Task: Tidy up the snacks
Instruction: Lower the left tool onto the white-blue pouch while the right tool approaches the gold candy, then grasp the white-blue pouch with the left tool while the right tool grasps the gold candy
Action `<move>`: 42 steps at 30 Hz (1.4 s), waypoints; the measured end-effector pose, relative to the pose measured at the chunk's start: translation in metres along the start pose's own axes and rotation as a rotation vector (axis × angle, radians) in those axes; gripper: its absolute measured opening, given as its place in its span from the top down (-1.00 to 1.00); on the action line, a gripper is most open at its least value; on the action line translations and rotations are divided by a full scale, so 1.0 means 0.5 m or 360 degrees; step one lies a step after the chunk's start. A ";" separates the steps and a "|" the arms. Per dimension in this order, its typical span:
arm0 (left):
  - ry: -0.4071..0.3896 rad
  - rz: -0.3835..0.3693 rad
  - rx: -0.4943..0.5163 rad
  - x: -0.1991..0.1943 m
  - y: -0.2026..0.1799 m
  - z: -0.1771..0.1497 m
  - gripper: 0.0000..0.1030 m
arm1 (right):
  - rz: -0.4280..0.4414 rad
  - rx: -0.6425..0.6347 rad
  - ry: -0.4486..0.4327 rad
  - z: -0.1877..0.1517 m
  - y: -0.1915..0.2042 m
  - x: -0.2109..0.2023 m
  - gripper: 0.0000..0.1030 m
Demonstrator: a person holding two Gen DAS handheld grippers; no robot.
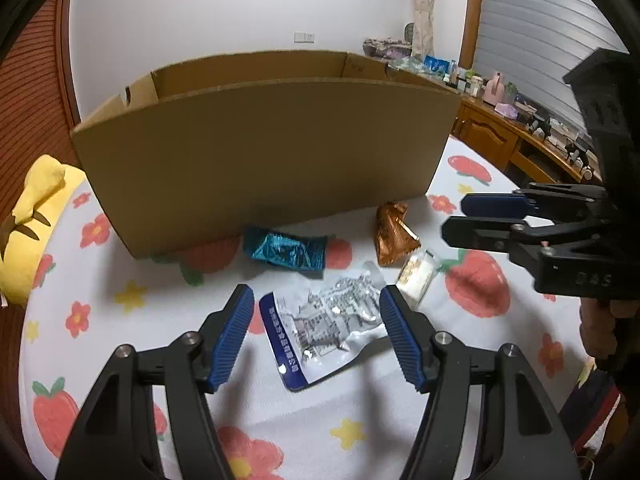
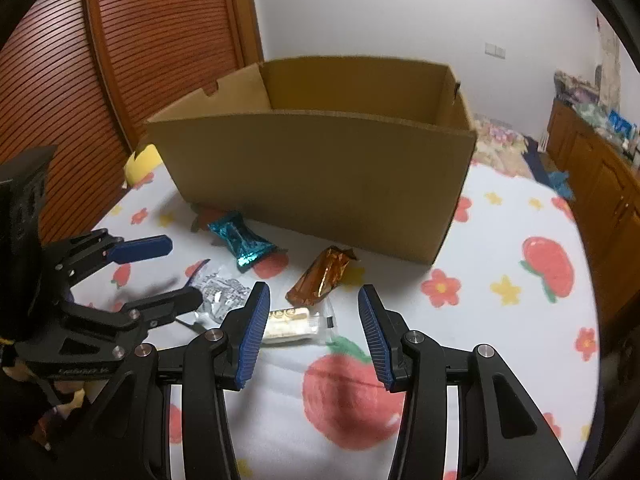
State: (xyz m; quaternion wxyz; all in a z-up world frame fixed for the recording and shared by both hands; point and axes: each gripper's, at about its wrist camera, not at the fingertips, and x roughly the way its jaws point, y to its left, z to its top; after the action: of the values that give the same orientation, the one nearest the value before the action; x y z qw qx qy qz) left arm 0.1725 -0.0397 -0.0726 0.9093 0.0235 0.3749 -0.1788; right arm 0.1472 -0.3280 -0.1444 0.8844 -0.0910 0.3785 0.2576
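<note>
**A:** What does the left wrist view show, going left to right?

**B:** A yellow cushion [image 1: 36,216] sits at the left edge on a bed cover [image 1: 400,412] printed with strawberries and flowers. A large open cardboard box [image 1: 260,152] fills the upper centre. Before it lie four snacks: a teal foil packet [image 1: 285,252] at centre, a silver pouch [image 1: 326,324] below it, a copper foil packet [image 1: 394,234] to the right, then a small clear-wrapped white snack [image 1: 416,276]. The left gripper [image 1: 316,336] rises from the bottom edge, jaws spread wide with nothing held, and the silver pouch shows between its blue pads. The pouch's long axis runs diagonally, from lower left to upper right.

**A:** And the right wrist view?

**B:** The left gripper appears at the left edge. The right gripper [image 2: 314,334] occupies the bottom centre, jaws likewise apart and empty. The white snack lies just ahead, towards the left pad, its length running across the frame. The copper packet lies beyond it, angled towards the box, with the teal one further left.

**A:** Which hand is nearer what?

**B:** Judging by position, the left is nearer the silver pouch, the right nearer the white snack. All four snacks lie outside the box, so the sorting looks barely begun. The box interior is hidden.
</note>
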 end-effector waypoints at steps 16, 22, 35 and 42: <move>0.0049 -0.0054 -0.0076 0.019 0.016 0.000 -0.42 | 0.0025 0.0088 0.0174 0.032 -0.019 0.127 0.33; 0.0072 -0.0063 -0.0103 0.031 0.019 0.008 -0.43 | 0.0027 0.0061 0.0154 0.029 -0.019 0.126 0.68; 0.0099 -0.0033 -0.0087 0.057 -0.005 0.022 -0.44 | 0.0016 0.0062 -0.0014 -0.006 -0.026 0.033 0.71; 0.0091 0.0011 -0.0063 0.070 -0.017 0.017 -0.58 | 0.0034 0.0059 -0.0058 -0.053 -0.014 -0.011 0.71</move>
State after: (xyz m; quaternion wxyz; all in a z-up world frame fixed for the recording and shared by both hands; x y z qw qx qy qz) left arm 0.1982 -0.0600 -0.0896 0.8992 0.0117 0.4041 -0.1674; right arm 0.1312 -0.3453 -0.1591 0.8898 -0.0659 0.3681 0.2614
